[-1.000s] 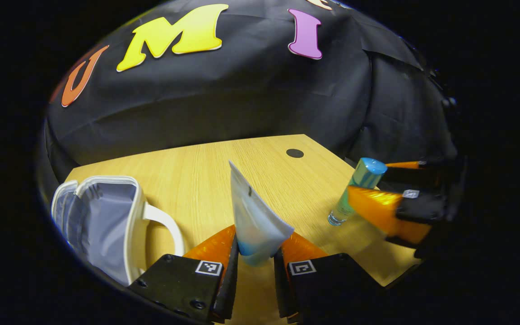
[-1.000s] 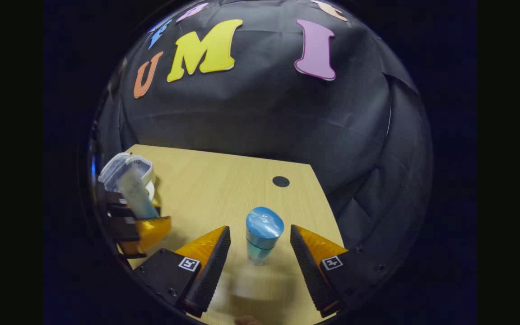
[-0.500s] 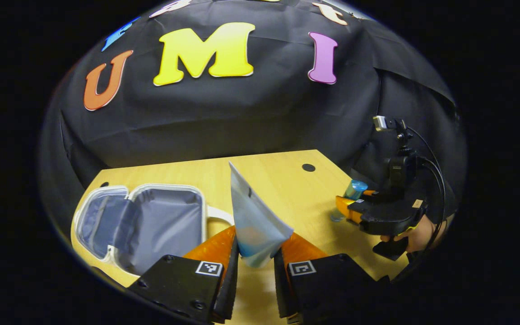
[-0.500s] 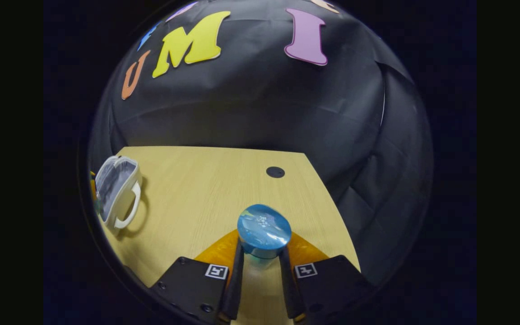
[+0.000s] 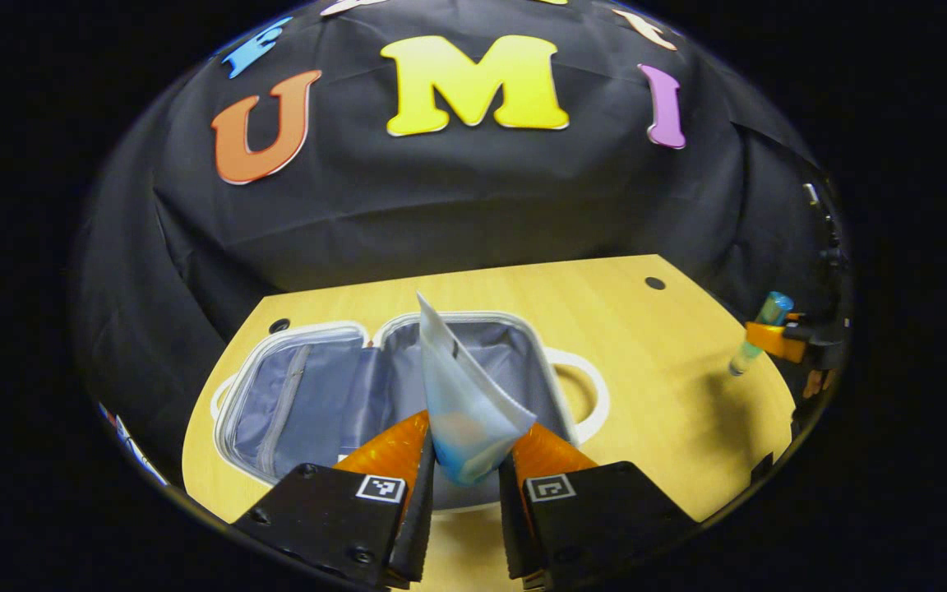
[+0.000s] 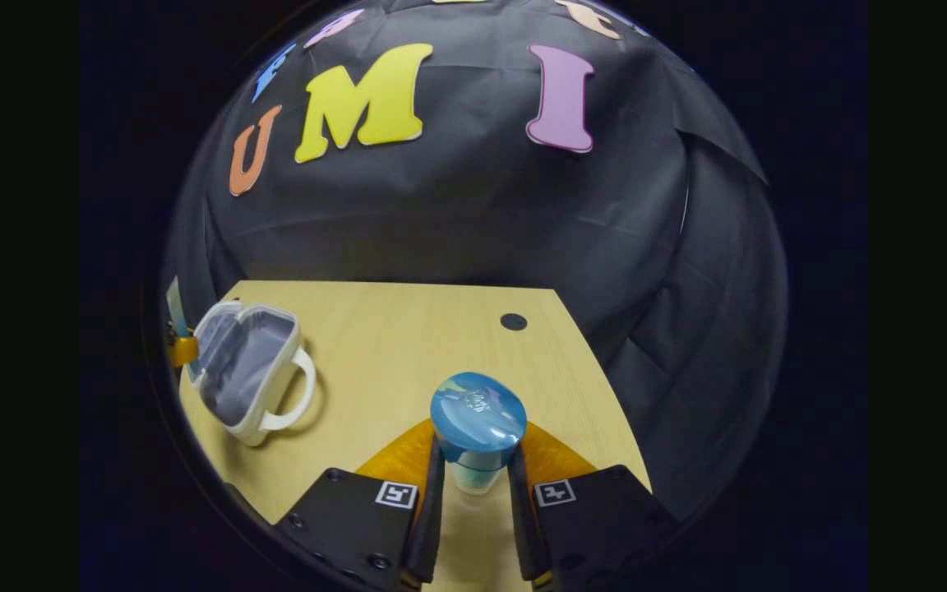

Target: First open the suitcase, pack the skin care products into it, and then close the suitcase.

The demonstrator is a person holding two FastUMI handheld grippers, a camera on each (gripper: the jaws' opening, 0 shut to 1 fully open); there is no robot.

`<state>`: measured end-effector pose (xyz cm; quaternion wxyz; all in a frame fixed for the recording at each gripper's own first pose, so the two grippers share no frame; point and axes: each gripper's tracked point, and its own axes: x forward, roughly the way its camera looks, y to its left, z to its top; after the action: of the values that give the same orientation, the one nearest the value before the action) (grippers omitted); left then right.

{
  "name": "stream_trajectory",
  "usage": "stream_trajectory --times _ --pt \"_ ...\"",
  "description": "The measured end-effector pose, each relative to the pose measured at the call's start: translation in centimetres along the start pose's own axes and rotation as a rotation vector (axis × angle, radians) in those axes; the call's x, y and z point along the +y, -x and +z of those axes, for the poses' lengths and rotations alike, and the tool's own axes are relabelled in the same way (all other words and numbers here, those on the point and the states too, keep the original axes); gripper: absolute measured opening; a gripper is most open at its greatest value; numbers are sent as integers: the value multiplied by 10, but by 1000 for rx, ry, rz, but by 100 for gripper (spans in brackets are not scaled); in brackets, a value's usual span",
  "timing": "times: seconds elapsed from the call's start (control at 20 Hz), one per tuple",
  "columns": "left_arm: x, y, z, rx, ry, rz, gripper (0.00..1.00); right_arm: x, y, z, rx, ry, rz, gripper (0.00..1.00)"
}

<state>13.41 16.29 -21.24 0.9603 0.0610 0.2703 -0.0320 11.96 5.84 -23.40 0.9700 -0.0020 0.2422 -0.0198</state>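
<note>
A small white suitcase (image 5: 301, 395) with a grey lining lies open flat on the wooden table (image 5: 662, 386), its handle pointing right. My left gripper (image 5: 467, 460) is shut on a white-and-blue tube (image 5: 457, 395), held upright just in front of the suitcase's right half. In the right gripper view, my right gripper (image 6: 475, 473) is shut on a clear bottle with a blue cap (image 6: 478, 419), held above the table. The suitcase (image 6: 247, 370) lies far to its left there, with the tube (image 6: 176, 308) at the edge. The bottle (image 5: 757, 333) and right gripper show far right in the left gripper view.
Two dark round holes (image 5: 654, 283) (image 5: 279, 326) sit near the table's back corners. The table's right edge (image 6: 605, 395) runs close beside my right gripper. Bare wood lies between the suitcase and the bottle.
My left gripper has swung left with the tube until the open suitcase lies straight ahead. My right gripper has closed on the bottle and lifted it off the table.
</note>
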Motion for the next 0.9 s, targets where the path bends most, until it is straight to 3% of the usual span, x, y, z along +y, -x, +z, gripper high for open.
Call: stream_trajectory --times 0.1,0.25,0.4,0.9 --pt "21 -21 -20 72 5 16 39 14 23 6 -32 -4 -19 35" --pt "17 -43 -40 123 -1 -49 39 44 46 12 -56 -11 -8 35" --pt "16 -55 -66 212 7 -58 39 66 61 13 -61 7 12 35" --pt "14 -75 -95 368 28 -29 40 75 75 6 -45 38 16 35"
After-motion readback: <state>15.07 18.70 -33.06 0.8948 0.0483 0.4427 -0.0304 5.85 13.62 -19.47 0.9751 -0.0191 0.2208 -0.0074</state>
